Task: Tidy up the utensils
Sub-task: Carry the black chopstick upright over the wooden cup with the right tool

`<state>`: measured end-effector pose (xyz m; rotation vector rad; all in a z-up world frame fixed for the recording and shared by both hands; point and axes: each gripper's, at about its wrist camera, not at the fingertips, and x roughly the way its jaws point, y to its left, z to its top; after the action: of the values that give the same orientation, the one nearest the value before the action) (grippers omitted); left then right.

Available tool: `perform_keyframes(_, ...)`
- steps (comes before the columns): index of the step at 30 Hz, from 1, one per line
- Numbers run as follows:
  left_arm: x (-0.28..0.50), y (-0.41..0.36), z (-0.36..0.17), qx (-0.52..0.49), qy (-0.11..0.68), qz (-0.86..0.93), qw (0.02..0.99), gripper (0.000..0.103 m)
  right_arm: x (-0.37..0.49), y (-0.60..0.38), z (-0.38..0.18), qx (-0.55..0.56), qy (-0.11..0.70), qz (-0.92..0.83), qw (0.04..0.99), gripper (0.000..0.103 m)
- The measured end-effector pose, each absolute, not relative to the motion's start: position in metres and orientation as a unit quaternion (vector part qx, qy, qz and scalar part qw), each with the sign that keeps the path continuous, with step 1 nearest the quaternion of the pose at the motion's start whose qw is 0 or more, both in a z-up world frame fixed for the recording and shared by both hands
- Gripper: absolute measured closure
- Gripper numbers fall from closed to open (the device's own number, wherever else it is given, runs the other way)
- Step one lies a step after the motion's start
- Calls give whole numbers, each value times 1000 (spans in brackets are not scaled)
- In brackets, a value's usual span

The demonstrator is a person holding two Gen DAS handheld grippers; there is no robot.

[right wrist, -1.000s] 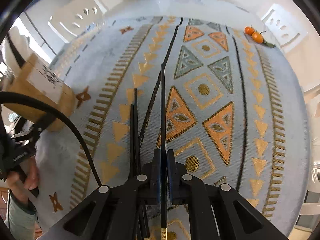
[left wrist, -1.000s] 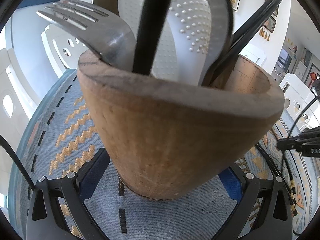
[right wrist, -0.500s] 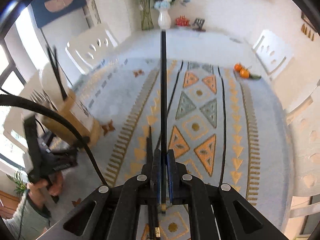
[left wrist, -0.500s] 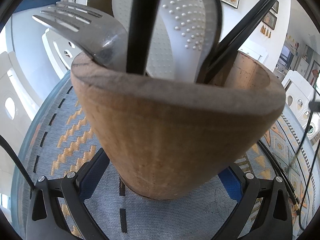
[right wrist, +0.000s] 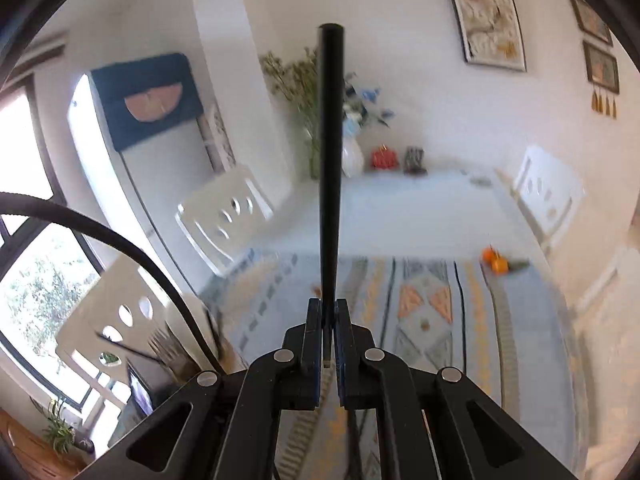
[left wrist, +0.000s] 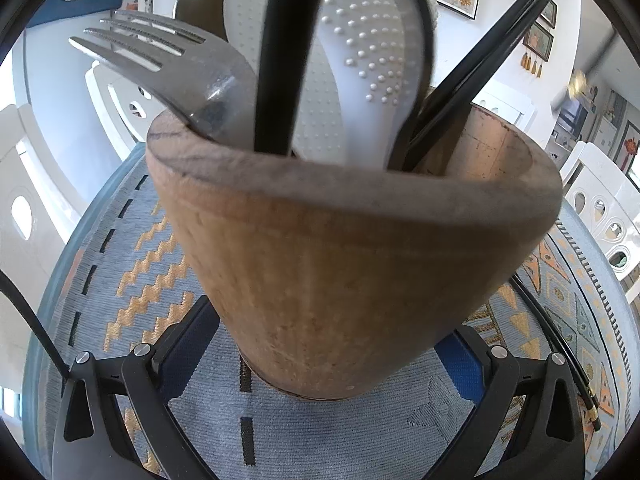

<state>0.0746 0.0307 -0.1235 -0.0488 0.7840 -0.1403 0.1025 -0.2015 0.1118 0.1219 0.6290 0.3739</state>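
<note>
I clamp the right fingers (right wrist: 329, 344) on a black chopstick (right wrist: 330, 168); left fingers (left wrist: 320, 364) brace the wooden holder (left wrist: 340, 264); next, swing toward seven o'clock and drop it in

Home dining room: patterned tablecloth (right wrist: 424, 304), white chairs (right wrist: 224, 220), framed pictures (right wrist: 486, 12).

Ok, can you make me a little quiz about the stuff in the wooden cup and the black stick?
1. True or false: the right gripper is shut on a black chopstick.
2. Which of these stands in the wooden holder? A) a fork B) a whisk C) a rolling pin
3. Fill in: the left gripper has its fingers on either side of the holder's ____.

Key: 1 true. 2 A; the fork stands beside a white dotted spoon and more black chopsticks. 3 base, low down near the patterned tablecloth.
</note>
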Motion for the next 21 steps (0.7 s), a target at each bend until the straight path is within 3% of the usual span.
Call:
perform_keyframes(10, 73, 28, -122, -22, 380, -67, 922, 0, 89, -177, 165, 65, 223, 216, 948, 98)
perform_keyframes(21, 69, 31, -118, -26, 378, -70, 923, 0, 84, -156, 189, 97, 185, 288, 934, 98)
